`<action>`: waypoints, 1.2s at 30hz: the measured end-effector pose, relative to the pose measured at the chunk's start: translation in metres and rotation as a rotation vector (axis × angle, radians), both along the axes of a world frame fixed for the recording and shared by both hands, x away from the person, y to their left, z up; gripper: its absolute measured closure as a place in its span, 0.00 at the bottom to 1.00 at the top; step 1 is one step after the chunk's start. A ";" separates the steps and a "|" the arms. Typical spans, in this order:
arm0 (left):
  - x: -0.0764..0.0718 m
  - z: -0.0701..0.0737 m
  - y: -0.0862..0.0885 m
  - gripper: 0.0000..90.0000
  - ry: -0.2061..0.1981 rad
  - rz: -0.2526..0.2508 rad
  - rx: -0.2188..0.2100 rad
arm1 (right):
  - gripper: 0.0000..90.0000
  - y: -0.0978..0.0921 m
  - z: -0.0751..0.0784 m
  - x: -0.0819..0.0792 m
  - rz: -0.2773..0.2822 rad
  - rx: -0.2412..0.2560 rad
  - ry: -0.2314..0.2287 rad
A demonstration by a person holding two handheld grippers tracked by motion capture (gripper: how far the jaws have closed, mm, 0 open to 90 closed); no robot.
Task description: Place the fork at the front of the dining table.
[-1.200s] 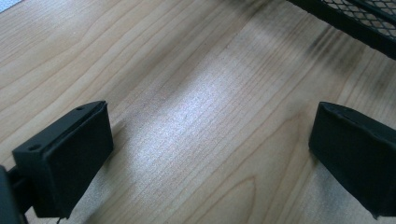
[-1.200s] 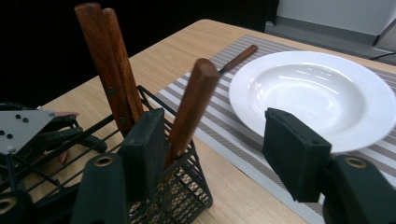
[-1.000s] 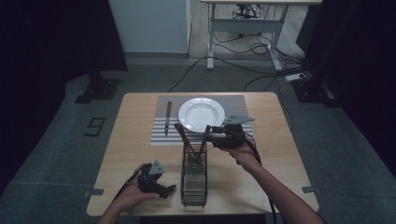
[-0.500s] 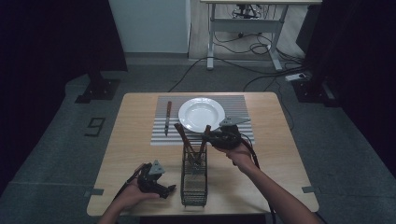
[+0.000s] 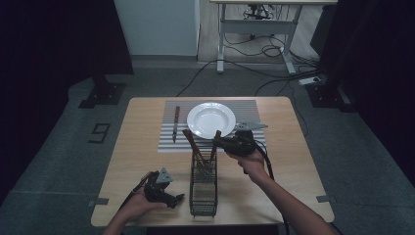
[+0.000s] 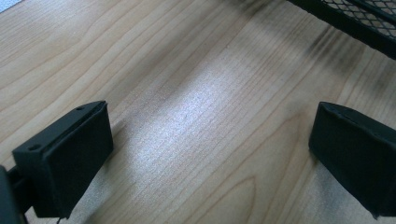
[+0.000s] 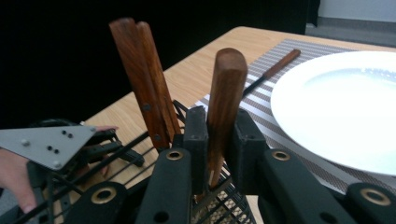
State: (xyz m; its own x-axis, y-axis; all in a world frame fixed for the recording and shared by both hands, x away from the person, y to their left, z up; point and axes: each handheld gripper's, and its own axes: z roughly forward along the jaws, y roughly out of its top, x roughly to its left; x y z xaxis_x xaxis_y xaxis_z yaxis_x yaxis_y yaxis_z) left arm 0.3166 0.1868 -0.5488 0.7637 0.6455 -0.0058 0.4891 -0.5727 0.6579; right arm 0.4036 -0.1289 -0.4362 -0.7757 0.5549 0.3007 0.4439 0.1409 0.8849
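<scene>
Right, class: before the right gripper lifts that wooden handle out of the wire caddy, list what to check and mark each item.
1. Right gripper shut on the handle: ok, jaws press both its sides.
2. Grip height: ok, low on the handle, just above the caddy rim.
3. Neighbouring handles apart from the gripped one: ok, a gap shows.
4. Landing spot: ok, bare placemat beside the plate; knife lies on the plate's other side.
5. Left gripper steadying the caddy: not ok, open, beside it on the table.
6. What the handle carries below: cannot tell.

Dim room, dark edges; soft glare on the table [image 6: 196, 126]; close views slightly blurred.
</scene>
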 end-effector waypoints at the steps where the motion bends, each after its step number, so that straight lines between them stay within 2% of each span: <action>1: 0.000 0.000 0.000 0.00 0.000 0.001 -0.001 | 0.89 -0.001 0.001 -0.001 0.004 0.006 -0.003; 11: 0.000 0.000 0.000 0.00 0.000 0.000 0.001 | 0.89 -0.009 0.020 -0.009 -0.021 0.053 -0.071; 12: 0.000 0.000 0.000 0.00 0.000 0.000 0.001 | 0.89 -0.012 0.024 -0.011 -0.029 0.064 -0.093; 13: 0.000 0.000 0.000 0.00 0.000 0.000 0.001 | 0.89 -0.012 0.024 -0.011 -0.029 0.064 -0.093; 17: 0.000 0.000 0.000 0.00 0.000 -0.001 0.001 | 0.89 -0.018 0.035 -0.016 -0.049 0.080 -0.173; 18: 0.000 0.000 0.000 0.00 -0.001 0.000 0.001 | 0.89 -0.023 0.042 -0.018 -0.054 0.109 -0.190; 25: 0.000 0.000 0.000 0.00 0.000 0.000 0.001 | 0.89 -0.035 0.060 -0.024 -0.064 0.157 -0.235; 30: 0.000 0.000 0.000 0.00 -0.001 0.000 0.001 | 0.89 -0.049 0.075 -0.029 -0.100 0.166 -0.280; 36: 0.000 0.000 0.000 0.00 -0.001 0.000 0.001 | 0.89 -0.058 0.077 -0.026 -0.132 0.165 -0.285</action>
State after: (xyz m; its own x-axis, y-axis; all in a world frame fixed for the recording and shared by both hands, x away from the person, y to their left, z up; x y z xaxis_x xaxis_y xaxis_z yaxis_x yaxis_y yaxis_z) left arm 0.3163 0.1869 -0.5488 0.7638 0.6454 -0.0043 0.4884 -0.5736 0.6576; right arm 0.3773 -0.1870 -0.3589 -0.7664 0.6177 0.1763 0.1808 -0.0560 0.9819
